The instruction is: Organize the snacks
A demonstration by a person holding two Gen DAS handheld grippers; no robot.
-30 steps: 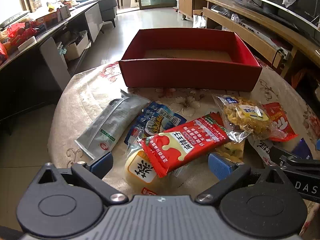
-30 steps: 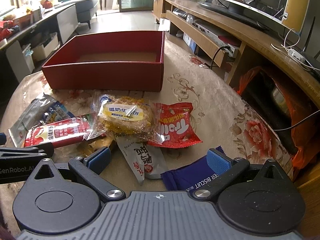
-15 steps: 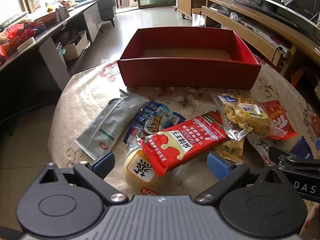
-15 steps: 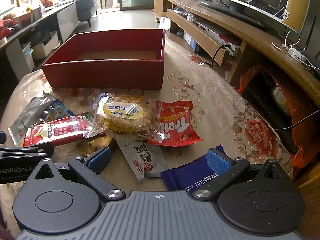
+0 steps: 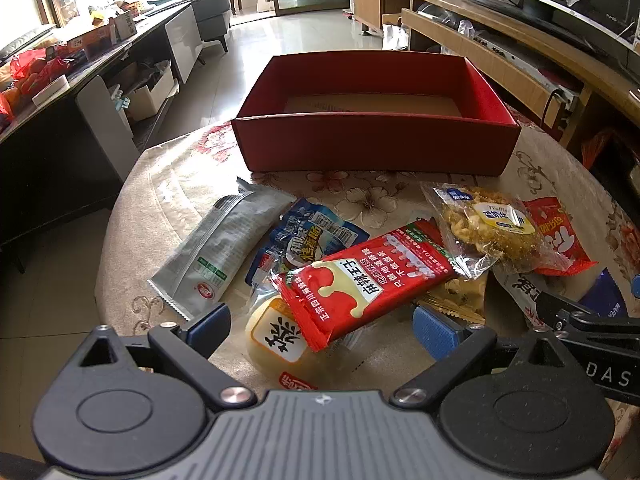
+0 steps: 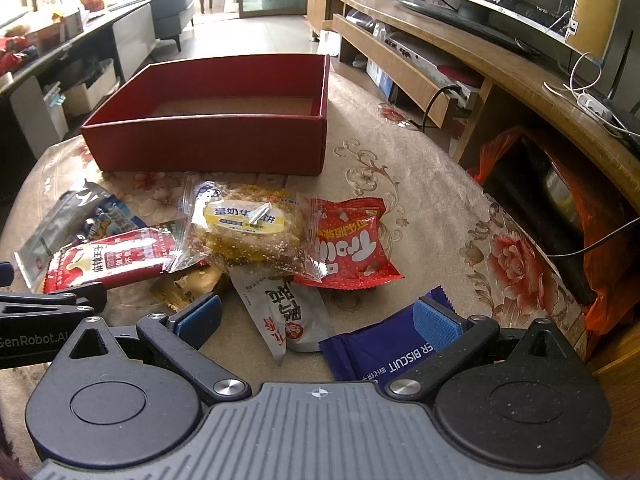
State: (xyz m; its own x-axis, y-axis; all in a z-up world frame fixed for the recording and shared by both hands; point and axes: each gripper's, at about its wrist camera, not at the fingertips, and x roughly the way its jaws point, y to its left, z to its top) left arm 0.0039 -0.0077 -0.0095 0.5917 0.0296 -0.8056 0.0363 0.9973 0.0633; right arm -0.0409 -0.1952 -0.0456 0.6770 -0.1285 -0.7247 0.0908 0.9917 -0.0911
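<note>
An empty red box (image 5: 376, 142) (image 6: 208, 140) stands at the far side of the round table. In front of it lies a heap of snack packets: a long red bar packet (image 5: 368, 278) (image 6: 108, 260), a yellow round cake packet (image 5: 276, 334), a grey sachet (image 5: 224, 248), a blue-white packet (image 5: 312, 236), a clear bag of yellow crispy cake (image 5: 488, 226) (image 6: 248, 228), a red square packet (image 6: 348, 244) and a white-grey sachet (image 6: 288, 312). My left gripper (image 5: 322, 328) is open over the yellow cake and red bar. My right gripper (image 6: 316, 318) is open above the white-grey sachet and a dark blue biscuit packet (image 6: 384, 354).
The floral tablecloth (image 6: 400, 184) lies bare to the right of the box. A wooden TV cabinet (image 6: 500, 72) runs along the right, with cables and an orange bag (image 6: 600, 240) close to the table edge. A dark side counter (image 5: 60, 92) stands to the left.
Both grippers have drifted slightly forward and down toward the packet heap. Nothing was gripped and no packet has moved.
</note>
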